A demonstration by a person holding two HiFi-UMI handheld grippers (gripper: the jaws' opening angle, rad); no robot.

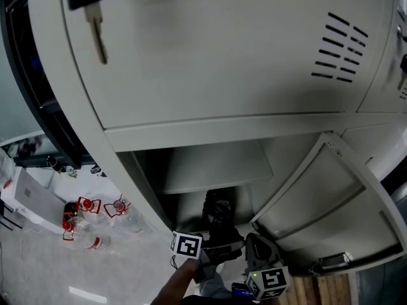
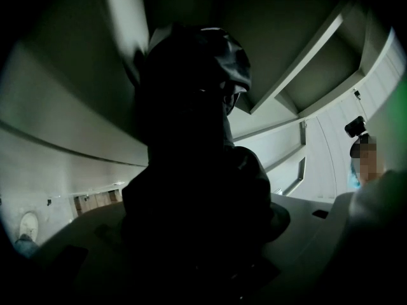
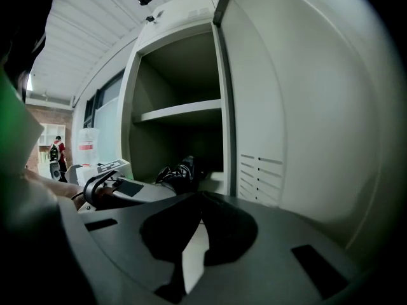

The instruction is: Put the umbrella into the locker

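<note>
The black folded umbrella (image 1: 219,213) points into the lower compartment of the grey locker (image 1: 210,170), its tip just past the opening. My left gripper (image 1: 215,251) is shut on its near end. In the left gripper view the umbrella (image 2: 191,138) fills the middle as a dark mass, and the left gripper (image 2: 203,240) itself is mostly hidden by it. My right gripper (image 1: 259,253) hangs just to the right, outside the locker, shut with nothing in it. From the right gripper view, the right gripper (image 3: 200,203) faces the open compartment, where the umbrella (image 3: 180,173) lies low at the opening.
The locker door (image 1: 337,202) stands swung open at the right. A shelf (image 3: 181,110) splits the compartment. A key (image 1: 96,33) hangs in the shut door above. Several plastic bottles (image 1: 95,224) with red labels lie on the floor at the left.
</note>
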